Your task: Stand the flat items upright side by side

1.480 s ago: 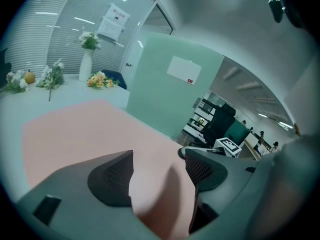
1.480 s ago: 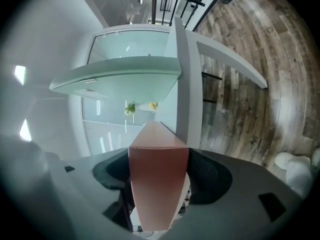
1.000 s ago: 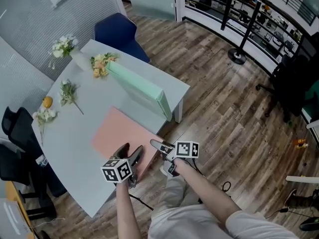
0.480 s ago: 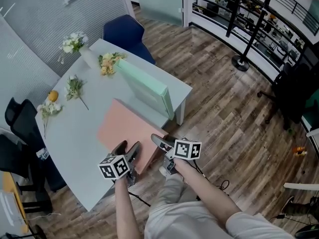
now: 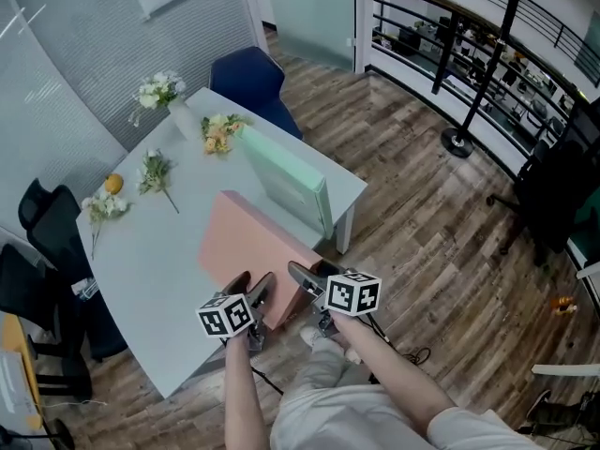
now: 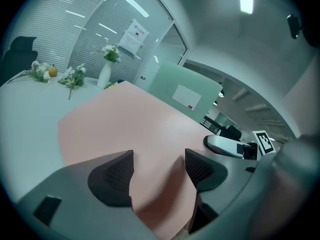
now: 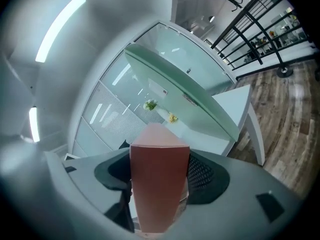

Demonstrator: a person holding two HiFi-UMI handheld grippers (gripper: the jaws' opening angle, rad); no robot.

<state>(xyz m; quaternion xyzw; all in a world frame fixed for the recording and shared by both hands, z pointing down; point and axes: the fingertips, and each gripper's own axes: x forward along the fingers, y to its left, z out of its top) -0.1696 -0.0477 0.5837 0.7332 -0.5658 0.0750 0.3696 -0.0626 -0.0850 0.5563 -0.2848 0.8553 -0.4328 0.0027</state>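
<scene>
Well to the left of the left tongs [image 5: 251, 293], loose flower sprigs [image 5: 154, 171] lie on the smooth, pale grey bench [image 5: 141, 261]. The left tongs' jaws stand apart and grip nothing. Their dark, ribbed pads sit to either side of the near corner of the pink box [image 5: 246, 247] — a broad, flat, matte slab with square corners that shows through the gap between them. This box lies on the bench straight ahead of both tongs, its near edge at the bench's front edge.

The right tongs [image 7: 160, 171], just beside the left, are clamped on that same edge. The salmon card fills the space between the mesh-textured pads and is seen end-on as a narrow face with crisp folds.

Just beyond the pink box, ahead of the right tongs, the green box [image 5: 286, 178] stands upright on its long edge — thin, mint-coloured and smooth, with a small white label on its face. Farther out is a slim white vase [image 5: 178, 115] of white flowers. To the right of the right tongs is wood-plank floor [image 5: 422, 223].
</scene>
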